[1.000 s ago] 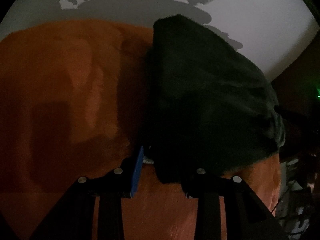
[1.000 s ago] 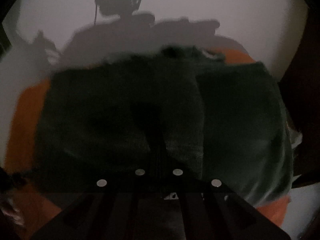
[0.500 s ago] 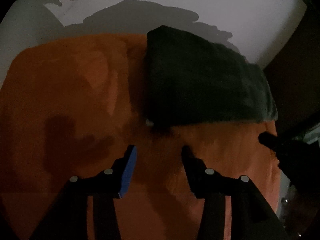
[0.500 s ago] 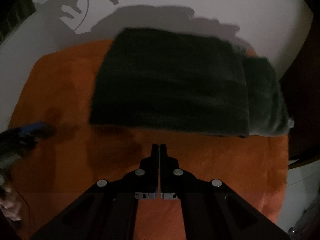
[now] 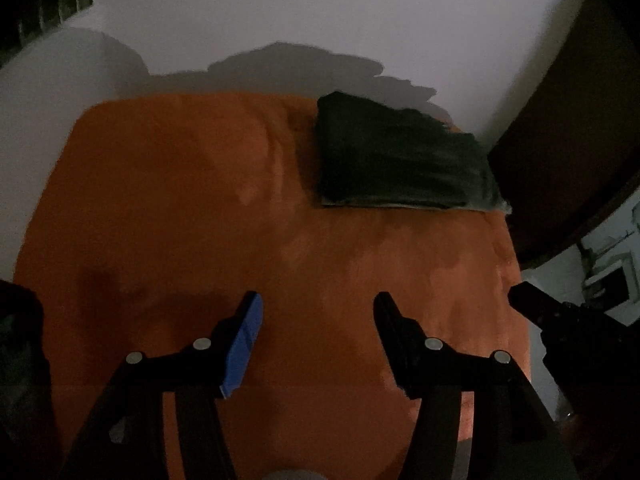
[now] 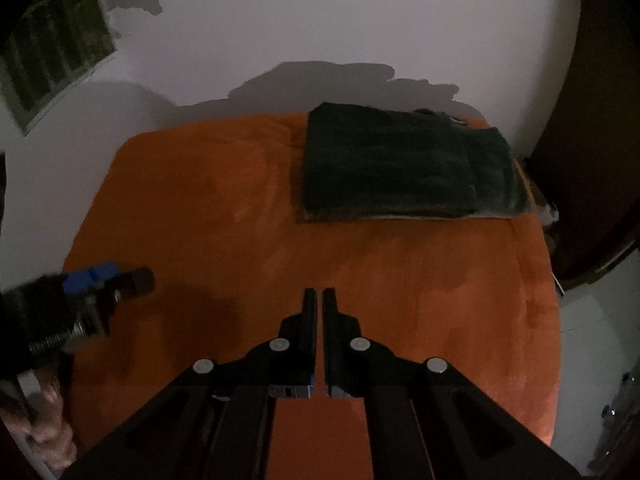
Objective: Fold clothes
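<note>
The orange cover (image 5: 200, 200) is bare across its left and near parts. The left gripper (image 5: 316, 312) hangs over the near area; its jaws stand apart, have just been opening, and hold nothing. The right gripper (image 6: 320, 300) is beside it over the near middle, fingers together and empty.

The dark garment (image 6: 404, 168) lies at the far right of the cover, well apart from both grippers, as a flat rectangle with its near edge straight. A narrower layer shows along its right side, so the stack is not quite flush there.

Assessment: the fold appears finished or nearly so, and both grippers are clear of the cloth. If the step is to tidy, a light press or tug at the right edge should square it; dragging across the top risks undoing the layers.
</note>
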### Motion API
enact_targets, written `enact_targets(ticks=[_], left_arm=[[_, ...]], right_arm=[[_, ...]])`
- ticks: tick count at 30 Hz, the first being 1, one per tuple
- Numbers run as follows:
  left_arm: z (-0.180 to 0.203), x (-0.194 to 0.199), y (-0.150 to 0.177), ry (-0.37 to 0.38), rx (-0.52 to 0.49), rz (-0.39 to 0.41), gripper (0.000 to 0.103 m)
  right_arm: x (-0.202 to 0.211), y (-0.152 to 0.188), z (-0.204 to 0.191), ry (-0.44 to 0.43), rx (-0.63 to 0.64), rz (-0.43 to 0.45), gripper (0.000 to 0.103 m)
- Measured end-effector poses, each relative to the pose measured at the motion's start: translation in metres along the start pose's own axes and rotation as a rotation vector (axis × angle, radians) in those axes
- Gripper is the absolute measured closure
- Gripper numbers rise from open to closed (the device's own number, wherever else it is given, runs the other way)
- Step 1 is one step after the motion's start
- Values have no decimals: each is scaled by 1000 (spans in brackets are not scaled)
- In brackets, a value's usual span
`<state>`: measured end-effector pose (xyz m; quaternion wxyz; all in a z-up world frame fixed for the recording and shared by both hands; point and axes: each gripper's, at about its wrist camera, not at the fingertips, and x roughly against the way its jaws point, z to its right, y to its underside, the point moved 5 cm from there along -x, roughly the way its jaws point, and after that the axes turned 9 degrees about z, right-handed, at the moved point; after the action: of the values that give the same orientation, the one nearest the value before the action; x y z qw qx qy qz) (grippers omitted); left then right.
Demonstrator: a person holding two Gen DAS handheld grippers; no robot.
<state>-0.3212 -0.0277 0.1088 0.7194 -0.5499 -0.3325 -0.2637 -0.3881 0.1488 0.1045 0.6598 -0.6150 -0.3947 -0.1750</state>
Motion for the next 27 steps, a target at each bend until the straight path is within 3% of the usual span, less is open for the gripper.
enact_targets(ticks=[7,15,17,18,19,21,23,25,27], left_arm=[[56,55,51,-32,-95,37,43],[86,35,78,-107,-195,136,43],[85,32,90,-95,-194,156,43],[81,33,99,-86,-188,168,43],[77,36,108,-99,-185,185,43],[69,42,127,-114,-182,202,39],[61,42,155,-98,-188,181,31],[54,41,184,-98,-186,166,30],[42,44,214,-114,-141,162,30]], right_arm=[[95,49,16,-37,-75,39,101],[103,78,37,-9,-49,74,98],[100,91,34,7,-15,100,90],[98,99,31,2,-5,114,80],[96,107,28,-3,5,128,63],[98,124,27,-3,-15,164,44],[104,145,26,-12,-53,218,43],[107,172,19,-23,-24,220,34],[109,198,11,-8,33,219,33]])
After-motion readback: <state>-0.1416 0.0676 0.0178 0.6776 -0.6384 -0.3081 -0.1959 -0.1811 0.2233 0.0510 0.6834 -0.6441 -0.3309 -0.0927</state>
